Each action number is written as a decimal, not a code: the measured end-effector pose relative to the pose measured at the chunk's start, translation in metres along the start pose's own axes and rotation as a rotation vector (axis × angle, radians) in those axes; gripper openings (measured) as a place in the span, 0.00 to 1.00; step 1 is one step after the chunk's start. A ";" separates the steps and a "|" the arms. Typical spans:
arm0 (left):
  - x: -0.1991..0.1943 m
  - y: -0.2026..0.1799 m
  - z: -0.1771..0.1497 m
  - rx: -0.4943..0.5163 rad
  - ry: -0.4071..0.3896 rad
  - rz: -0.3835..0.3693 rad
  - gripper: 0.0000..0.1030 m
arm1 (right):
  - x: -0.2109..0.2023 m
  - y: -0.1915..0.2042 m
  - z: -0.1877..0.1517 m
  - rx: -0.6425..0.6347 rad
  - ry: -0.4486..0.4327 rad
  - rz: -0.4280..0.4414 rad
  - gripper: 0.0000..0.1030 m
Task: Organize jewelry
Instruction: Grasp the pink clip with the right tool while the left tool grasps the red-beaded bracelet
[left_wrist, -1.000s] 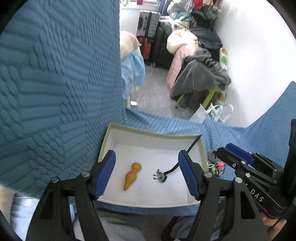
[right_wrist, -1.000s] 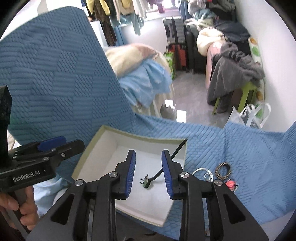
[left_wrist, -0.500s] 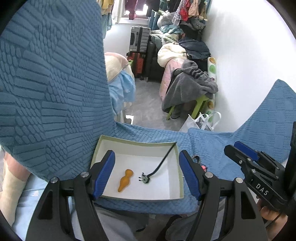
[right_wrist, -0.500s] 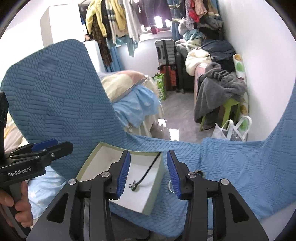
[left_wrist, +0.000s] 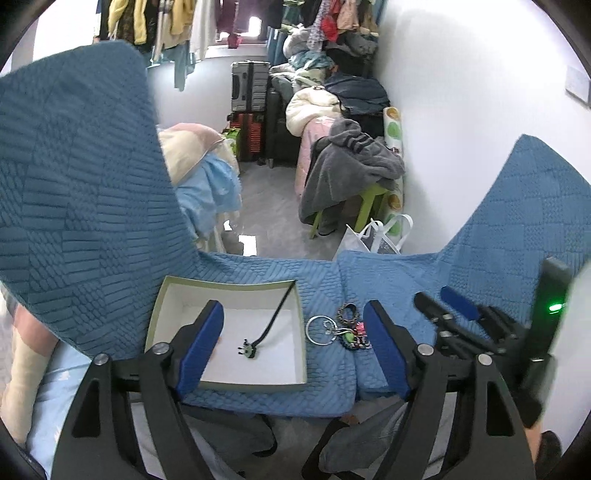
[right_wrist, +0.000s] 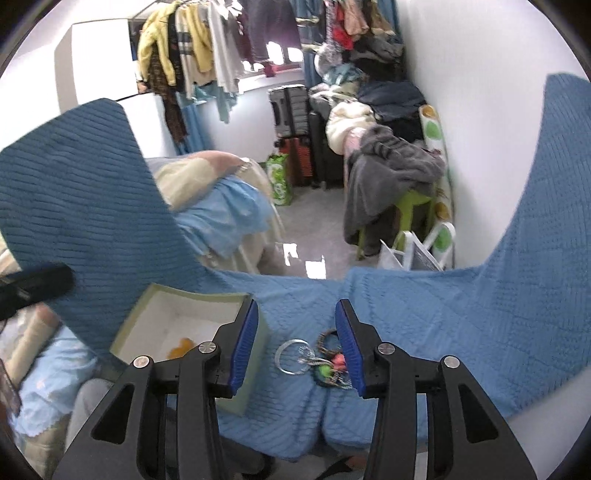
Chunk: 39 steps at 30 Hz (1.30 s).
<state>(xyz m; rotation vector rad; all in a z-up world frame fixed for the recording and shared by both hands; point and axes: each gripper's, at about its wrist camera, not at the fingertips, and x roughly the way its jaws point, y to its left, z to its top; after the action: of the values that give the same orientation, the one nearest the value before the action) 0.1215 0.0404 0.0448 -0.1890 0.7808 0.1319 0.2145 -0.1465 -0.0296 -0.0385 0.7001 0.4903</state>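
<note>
An open box (left_wrist: 162, 306) with a white floor sits on the blue quilted cover. In it lies a black cord necklace with a green pendant (left_wrist: 248, 349). An orange piece (right_wrist: 181, 347) lies in the box too, mostly hidden in the left wrist view. Right of the box is a jewelry pile (left_wrist: 349, 334) with a silver bangle (right_wrist: 291, 356) and a beaded bracelet (right_wrist: 328, 339). My left gripper (left_wrist: 293, 349) hangs above the box's right edge, its jaws opening and empty. My right gripper (right_wrist: 295, 345) hovers open and empty above the pile.
The blue cover (right_wrist: 461, 332) rises on both sides. Beyond its edge is a grey floor (left_wrist: 269, 206), a bed with pale blue bedding (right_wrist: 236, 214), suitcases (left_wrist: 249, 86) and a green stool with grey clothes (right_wrist: 391, 173). A person's legs show under the grippers.
Both grippers have drawn back and up from the box, so more of the room shows. The right gripper has shifted from over the box to over the pile, and its jaws have widened.
</note>
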 end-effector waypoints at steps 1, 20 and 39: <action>0.000 -0.005 0.000 0.003 0.005 -0.010 0.76 | 0.006 -0.008 -0.006 0.008 0.013 -0.014 0.40; 0.056 -0.076 0.008 0.034 0.184 -0.039 0.76 | 0.135 -0.098 -0.073 0.098 0.274 0.000 0.40; 0.173 -0.033 -0.012 -0.128 0.328 -0.014 0.76 | 0.198 -0.122 -0.090 0.163 0.328 0.152 0.29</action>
<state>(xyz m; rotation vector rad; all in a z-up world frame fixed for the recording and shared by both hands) 0.2416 0.0141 -0.0821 -0.3429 1.0984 0.1400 0.3437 -0.1887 -0.2385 0.0904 1.0682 0.5778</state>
